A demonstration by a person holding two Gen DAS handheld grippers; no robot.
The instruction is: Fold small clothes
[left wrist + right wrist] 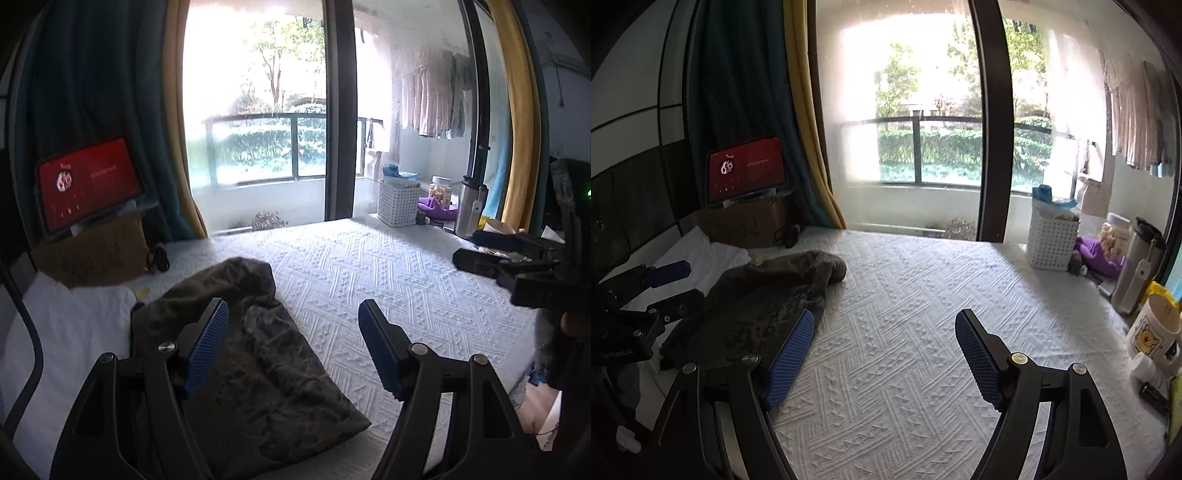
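The centre of the bed [905,314] lies bare from the foreground back to the window, a wide lane for a gripper. The dark brown garment [768,295] fills the left of the frame, a cardboard box [746,221] behind it. On the right edge stand a white basket [1052,243], a steel flask [1137,269] and a mug [1156,325].

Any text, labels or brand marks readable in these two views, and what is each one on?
Red tablet screen: white text lines, too small to read.
Left hand-held gripper: white print on its body, too blurred to read.
Mug: cartoon bear picture, no readable words.
Nothing else legible.
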